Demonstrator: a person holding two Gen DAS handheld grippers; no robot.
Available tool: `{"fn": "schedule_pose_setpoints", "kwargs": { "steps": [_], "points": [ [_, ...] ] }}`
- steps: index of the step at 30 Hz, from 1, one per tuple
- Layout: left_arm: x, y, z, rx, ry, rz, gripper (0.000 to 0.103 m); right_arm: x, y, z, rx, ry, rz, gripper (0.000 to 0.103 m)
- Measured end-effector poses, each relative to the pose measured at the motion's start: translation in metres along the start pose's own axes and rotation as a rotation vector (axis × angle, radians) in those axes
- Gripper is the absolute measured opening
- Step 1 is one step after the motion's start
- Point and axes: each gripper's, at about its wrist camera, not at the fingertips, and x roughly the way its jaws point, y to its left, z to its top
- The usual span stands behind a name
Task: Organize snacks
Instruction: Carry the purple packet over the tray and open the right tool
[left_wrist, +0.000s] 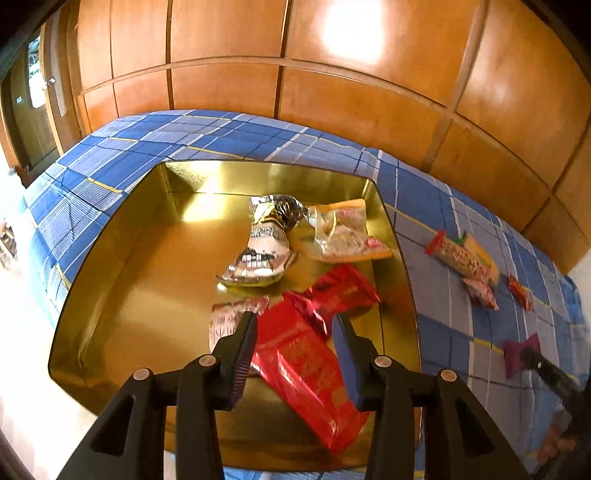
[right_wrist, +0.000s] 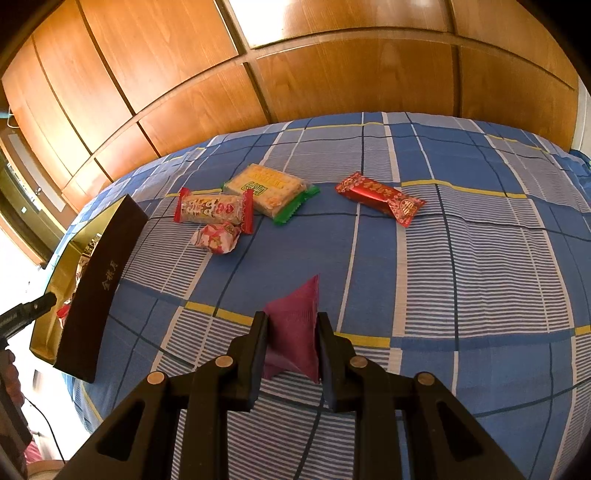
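Step in hand: while the left gripper (left_wrist: 295, 332) hangs over the gold tin (left_wrist: 110, 295) on the bed (right_wrist: 480, 277), the red packet (left_wrist: 306, 369) lies in the tin's near corner, so I judge this drop to be just finishing.
Left fingers: parted, with the red packet lying between them in the view; the pads stand clear of the wrapper on both sides, so it reads as let go.
Right fingers: clenched on the purple packet (right_wrist: 293, 332), which sits on the blue plaid sheet, well to the right of the tin.
Already in the tin: a silver-and-white packet (left_wrist: 262, 247), a clear-and-orange packet (left_wrist: 343, 232) and a second red wrapper (left_wrist: 340, 295), all crowded toward the tin's right side; the left half is bare gold.
Still loose on the bed: a red-ended bar (right_wrist: 214, 210), a green-ended cracker pack (right_wrist: 269, 192), a small pink sweet (right_wrist: 216, 238) and a red-and-gold sweet (right_wrist: 380, 199).
Next move, as I judge it: the right hand needs to lift the purple packet and carry it leftward over the tin's dark side wall (right_wrist: 99, 288), which stands between them, high enough to clear the rim.
Care: the left gripper should back out of the tin first, so the two do not meet above it.
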Motion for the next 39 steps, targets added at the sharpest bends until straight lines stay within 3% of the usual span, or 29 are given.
{"fn": "schedule_pose_setpoints", "kwargs": {
  "steps": [23, 31, 39],
  "points": [
    [-0.012, -0.003, -0.017, 0.027, -0.002, -0.004, 0.043, -0.015, 0.011, 0.012, 0.001, -0.035, 0.003, 0.021],
    [-0.016, 0.006, -0.015, 0.005, -0.019, 0.003, 0.043, -0.032, 0.037, 0.028, 0.016, -0.057, 0.177, 0.021],
    [-0.021, 0.023, -0.014, -0.027, -0.040, 0.041, 0.043, -0.027, 0.115, 0.035, -0.099, -0.004, 0.381, 0.022]
  ]
}}
